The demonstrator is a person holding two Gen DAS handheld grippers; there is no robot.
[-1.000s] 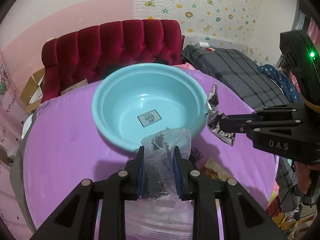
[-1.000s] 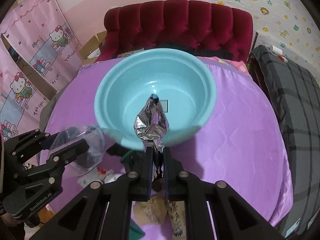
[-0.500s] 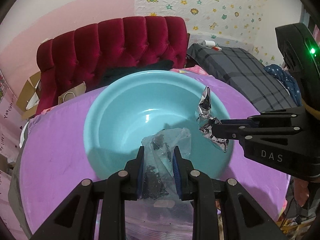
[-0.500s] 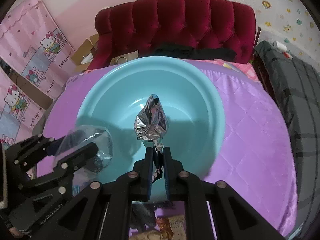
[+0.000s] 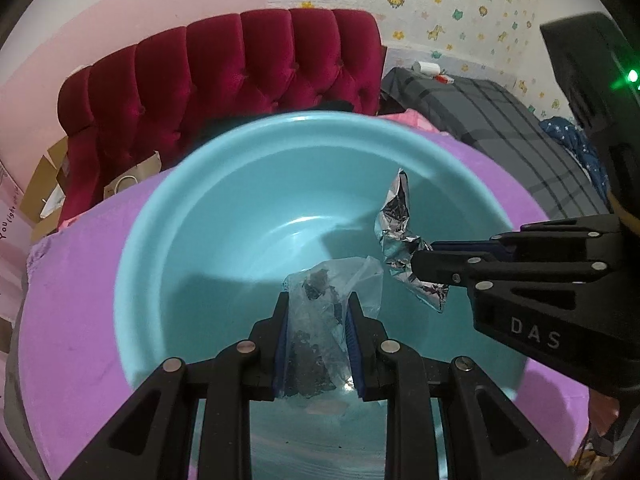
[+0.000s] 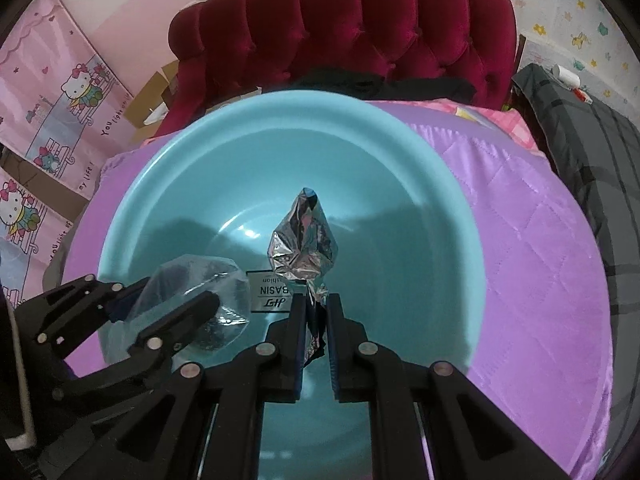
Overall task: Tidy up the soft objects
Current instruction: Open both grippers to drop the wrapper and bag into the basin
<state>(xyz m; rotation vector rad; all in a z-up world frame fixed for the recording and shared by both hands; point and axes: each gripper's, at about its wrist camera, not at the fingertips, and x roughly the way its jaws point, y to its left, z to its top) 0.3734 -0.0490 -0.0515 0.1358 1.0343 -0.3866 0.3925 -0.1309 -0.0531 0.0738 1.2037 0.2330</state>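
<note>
A round table (image 6: 532, 248) draped in a quilted purple cloth (image 5: 72, 304) carried the load; a large turquoise basin (image 6: 192, 168) sat directly on it.

My left gripper (image 5: 318, 320) is matte black plastic with silver screw heads and blue pads lining its fingers (image 5: 280, 344). My right gripper (image 6: 316, 320) matches it; from the left view its side reads "DAS" in white, under a green light.

A red tufted headboard (image 6: 340, 28) is seen behind the purple quilted cover (image 6: 532, 240). Cartoon posters (image 6: 52, 92) are hung left of the headboard, and a grey plaid blanket (image 5: 516, 136) is spread to its right.
</note>
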